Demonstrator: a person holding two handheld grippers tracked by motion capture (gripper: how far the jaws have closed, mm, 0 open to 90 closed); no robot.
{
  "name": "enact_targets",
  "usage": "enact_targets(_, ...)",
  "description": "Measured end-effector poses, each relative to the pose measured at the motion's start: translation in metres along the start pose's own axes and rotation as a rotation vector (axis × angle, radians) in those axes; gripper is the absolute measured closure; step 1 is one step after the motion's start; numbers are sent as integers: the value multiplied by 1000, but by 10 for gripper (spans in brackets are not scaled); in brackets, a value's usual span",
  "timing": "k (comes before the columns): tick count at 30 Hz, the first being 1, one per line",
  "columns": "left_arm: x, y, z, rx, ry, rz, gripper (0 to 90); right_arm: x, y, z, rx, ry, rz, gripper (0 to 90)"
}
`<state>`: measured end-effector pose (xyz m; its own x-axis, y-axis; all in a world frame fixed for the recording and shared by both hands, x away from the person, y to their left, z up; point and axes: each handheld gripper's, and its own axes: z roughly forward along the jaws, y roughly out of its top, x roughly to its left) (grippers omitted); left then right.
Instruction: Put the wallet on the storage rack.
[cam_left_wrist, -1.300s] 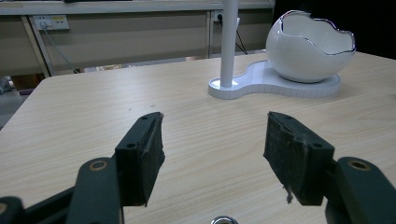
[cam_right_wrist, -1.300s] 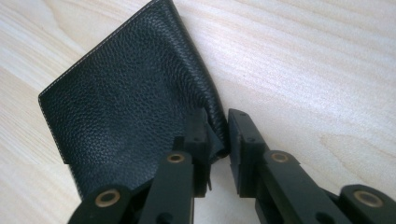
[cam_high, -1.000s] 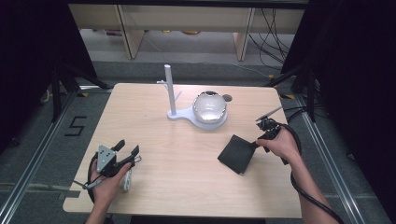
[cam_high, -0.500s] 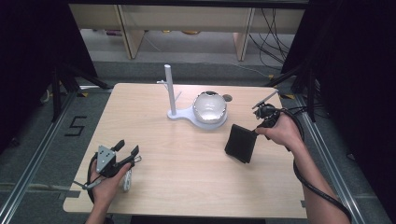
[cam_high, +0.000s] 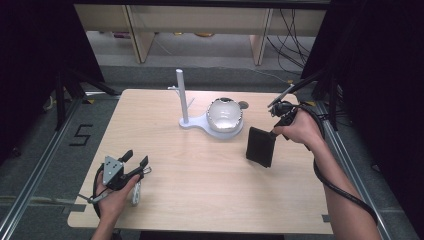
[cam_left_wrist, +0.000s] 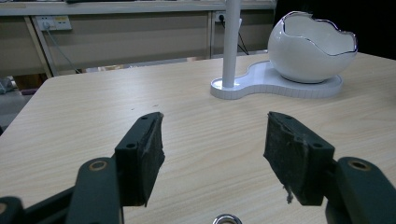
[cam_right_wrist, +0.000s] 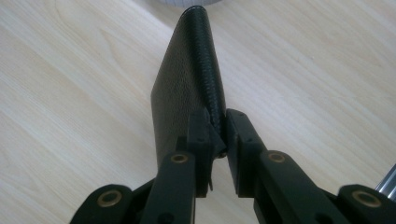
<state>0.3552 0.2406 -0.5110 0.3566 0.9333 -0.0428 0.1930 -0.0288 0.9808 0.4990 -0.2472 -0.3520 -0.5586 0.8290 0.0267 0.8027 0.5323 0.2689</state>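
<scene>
Lifting is the step in hand: the right tongs (cam_high: 272, 134) are clamped on the top edge of a black leather wallet (cam_high: 260, 146), which hangs upright over the tabletop (cam_high: 200, 175) at about four o'clock from the white egg-shaped bowl (cam_high: 225, 114) on its stand (cam_high: 190, 122). Whether its lower edge clears the wood I cannot tell. Left tongs (cam_high: 135, 161) rest apart and empty near the seven o'clock corner. Next move likely calls for carrying the wallet clear of the bowl's rim, keeping the pinch firm so it doesn't swing or slip.

right gripper (cam_high: 274, 133) raised | black wallet (cam_high: 260, 146) lifted upright, nearer bowl stand (cam_high: 200, 123)
</scene>
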Motion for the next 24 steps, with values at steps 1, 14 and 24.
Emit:
enact_targets(1,0,0,0,0,1,-2,364,0,1,-1,-7,-1,-10,816)
enact_targets(14,1,0,-1,4,0,-1,364,2,11,-8,-53,-7,-29,817)
enact_targets(24,1,-1,0,-8,-4,-5,364,4,18,-21,-94,-5,-52,818)
